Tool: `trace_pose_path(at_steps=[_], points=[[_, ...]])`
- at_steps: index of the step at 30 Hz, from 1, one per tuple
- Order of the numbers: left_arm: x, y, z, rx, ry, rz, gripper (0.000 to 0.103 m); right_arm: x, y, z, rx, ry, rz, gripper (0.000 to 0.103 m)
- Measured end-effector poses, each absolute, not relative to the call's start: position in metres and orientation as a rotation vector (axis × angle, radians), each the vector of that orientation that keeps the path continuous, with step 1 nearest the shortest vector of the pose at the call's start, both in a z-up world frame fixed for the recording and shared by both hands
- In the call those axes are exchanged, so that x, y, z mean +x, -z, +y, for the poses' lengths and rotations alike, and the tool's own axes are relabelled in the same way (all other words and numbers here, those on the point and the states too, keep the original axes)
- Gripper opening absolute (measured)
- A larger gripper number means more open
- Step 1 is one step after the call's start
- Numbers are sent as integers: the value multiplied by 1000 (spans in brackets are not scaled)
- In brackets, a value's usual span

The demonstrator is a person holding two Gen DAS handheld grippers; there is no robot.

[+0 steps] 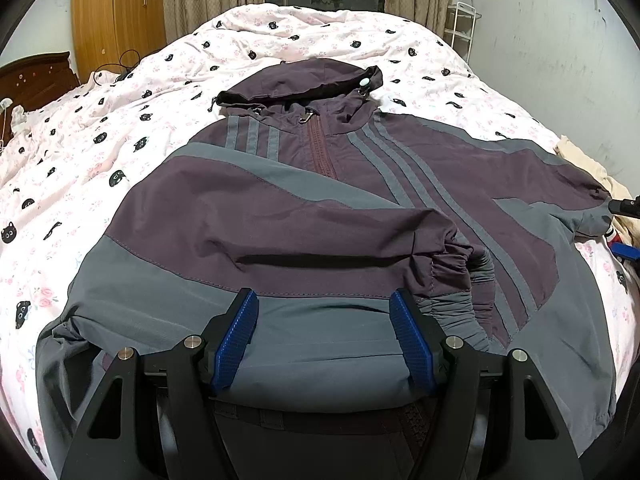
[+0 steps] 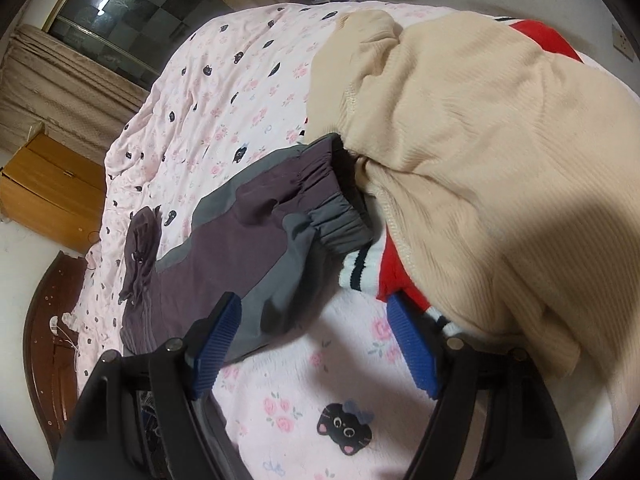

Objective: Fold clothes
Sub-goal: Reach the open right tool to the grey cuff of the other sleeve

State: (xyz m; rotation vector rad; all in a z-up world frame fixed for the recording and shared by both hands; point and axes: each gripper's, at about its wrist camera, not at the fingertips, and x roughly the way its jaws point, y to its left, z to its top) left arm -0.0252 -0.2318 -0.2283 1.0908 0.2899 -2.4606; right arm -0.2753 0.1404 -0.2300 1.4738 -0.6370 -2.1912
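Note:
A purple and grey hooded jacket lies front-up on the bed, zipped, hood at the far end. One sleeve is folded across the body. My left gripper stands open over the grey hem, with flat fabric under the gap between its blue pads. In the right wrist view the jacket's other sleeve lies stretched out, its elastic cuff against a heap of clothes. My right gripper is open just short of that cuff; its left finger hangs over the sleeve's edge, and nothing is held.
A pink quilt printed with cat faces covers the bed. A beige ribbed sweater lies over a red, white and navy garment beside the cuff. A wooden headboard, a wardrobe and a wall surround the bed.

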Motion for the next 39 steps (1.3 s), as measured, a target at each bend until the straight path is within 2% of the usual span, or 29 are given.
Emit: trace_pose_path(at_steps=[16,33,36,39], points=[[-26,229,-231,1087,2458,282,64,-275,230,136,1453,2101,-772,78],[-25,229,-232,1083,2460,285,64,-304,235,108,1441,2123,-771,77],[-25,229,-232,1083,2460,285,64,-307,235,111,1432,2132,-783,73],[-25,229,-232,1082,2460,285,64,-310,235,115,1423,2131,-772,51]])
